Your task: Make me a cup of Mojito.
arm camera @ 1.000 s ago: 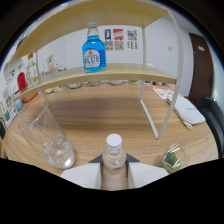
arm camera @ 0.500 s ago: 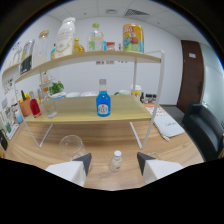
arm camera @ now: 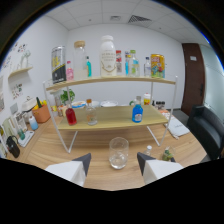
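Your gripper [arm camera: 113, 162] is spread wide and holds nothing; the two dark fingertips [arm camera: 82, 161] point inward with a broad gap between them. Just ahead of that gap, standing upright on the wooden table [arm camera: 50, 147], is the clear glass [arm camera: 118, 152], free of both fingers. A small white-capped bottle [arm camera: 148, 150] stands just beyond your right finger, with something green [arm camera: 166, 154] beside it that you cannot make out. Past the glass rises the two-tier shelf [arm camera: 115, 122]. On its lower board you have a red bottle [arm camera: 71, 115] toward the left end, a clear bottle [arm camera: 91, 113] next to it, and a blue bottle [arm camera: 137, 112] toward the right end. Its upper board carries a row of taller bottles and cans, among them a large white bottle [arm camera: 107, 56]. Off to the left, an orange pot [arm camera: 42, 113] sits among other bottles by the wall.
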The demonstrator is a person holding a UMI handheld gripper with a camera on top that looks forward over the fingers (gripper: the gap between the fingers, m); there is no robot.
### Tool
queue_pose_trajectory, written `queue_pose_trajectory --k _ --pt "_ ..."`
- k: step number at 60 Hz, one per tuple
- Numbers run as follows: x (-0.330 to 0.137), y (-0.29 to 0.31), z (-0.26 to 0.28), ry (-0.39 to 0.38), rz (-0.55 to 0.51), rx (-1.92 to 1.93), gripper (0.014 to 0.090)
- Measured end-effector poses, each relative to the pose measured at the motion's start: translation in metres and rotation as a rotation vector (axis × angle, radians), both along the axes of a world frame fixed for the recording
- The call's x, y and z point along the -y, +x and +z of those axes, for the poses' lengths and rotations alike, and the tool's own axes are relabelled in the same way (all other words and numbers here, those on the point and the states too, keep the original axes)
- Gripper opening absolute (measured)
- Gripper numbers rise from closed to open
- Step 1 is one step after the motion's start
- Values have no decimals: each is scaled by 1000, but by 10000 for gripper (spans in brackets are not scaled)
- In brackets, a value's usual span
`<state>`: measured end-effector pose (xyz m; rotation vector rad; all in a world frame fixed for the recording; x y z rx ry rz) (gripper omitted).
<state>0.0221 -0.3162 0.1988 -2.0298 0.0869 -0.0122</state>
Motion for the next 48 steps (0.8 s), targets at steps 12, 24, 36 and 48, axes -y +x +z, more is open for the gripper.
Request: queue_pose_trajectory --k 12,24,36,48 --pt "-5 -45 69 94 34 3 857" --pt "-32 -109 170 241 96 6 859" --pt "-75 -159 230 311 126 -52 859" --pt "-135 -179 235 307 131 -72 857"
